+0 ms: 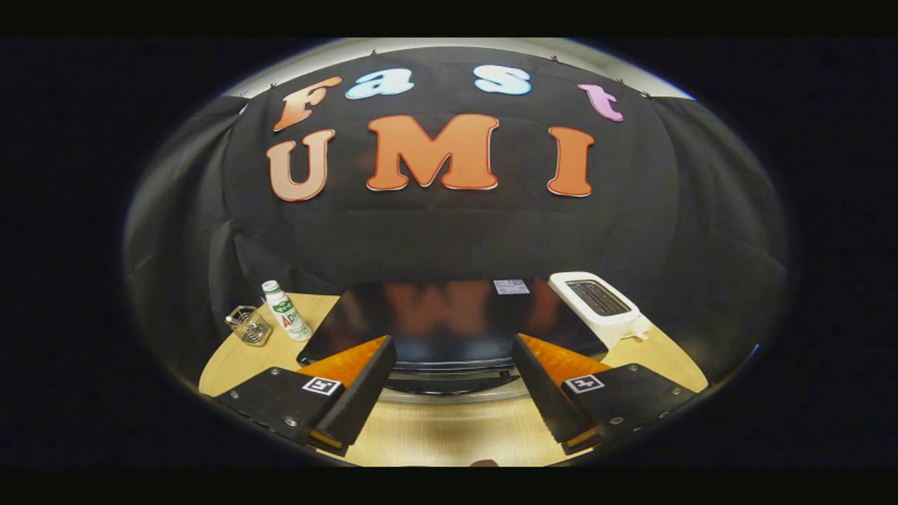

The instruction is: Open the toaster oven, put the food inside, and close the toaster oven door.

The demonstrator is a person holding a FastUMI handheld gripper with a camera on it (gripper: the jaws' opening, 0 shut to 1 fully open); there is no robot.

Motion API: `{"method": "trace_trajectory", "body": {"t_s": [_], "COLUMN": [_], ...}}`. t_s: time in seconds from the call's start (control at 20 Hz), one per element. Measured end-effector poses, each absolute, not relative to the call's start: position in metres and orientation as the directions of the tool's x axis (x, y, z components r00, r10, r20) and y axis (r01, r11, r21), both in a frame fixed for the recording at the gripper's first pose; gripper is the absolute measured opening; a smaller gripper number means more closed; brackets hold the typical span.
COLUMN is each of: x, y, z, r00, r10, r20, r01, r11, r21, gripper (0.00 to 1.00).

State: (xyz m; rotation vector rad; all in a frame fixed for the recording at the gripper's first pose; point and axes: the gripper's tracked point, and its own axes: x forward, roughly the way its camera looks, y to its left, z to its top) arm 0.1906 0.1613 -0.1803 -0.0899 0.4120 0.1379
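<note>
A black toaster oven (pixel 449 319) is sitting on a wooden table (pixel 449 428) just ahead of the handheld gripper (pixel 452 365), its glossy top facing the camera and its door apparently closed, the handle (pixel 452 382) showing as a dark bar low between the fingers. The gripper is hovering released, its fingers spread wide and gripping nothing, one reaching toward each side of the oven's front. A white pop-up toaster (pixel 600 303) is standing just beside the oven on the right, while a small white bottle (pixel 286 311) and a wire holder (pixel 249 325) are standing to its left. The food cannot be made out here. The likely risk: the open fingers may slide off the slim handle, or a hard pull may drag the oven across the table instead of swinging the door down.
</note>
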Motion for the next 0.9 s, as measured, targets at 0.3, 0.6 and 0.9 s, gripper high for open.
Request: {"method": "trace_trajectory", "body": {"t_s": [0.3,0.6,0.9], "x": [0.202,0.198,0.186], "y": [0.169,0.174,0.167], "z": [-0.203,-0.214,-0.214], "r00": [0.908,0.903,0.912], "r10": [0.109,0.125,0.12], "r20": [-0.406,-0.411,-0.392], "r01": [-0.144,-0.156,-0.149], "r11": [0.988,0.987,0.988], "r21": [-0.058,-0.041,-0.046], "gripper": [1.0,1.0,1.0]}}
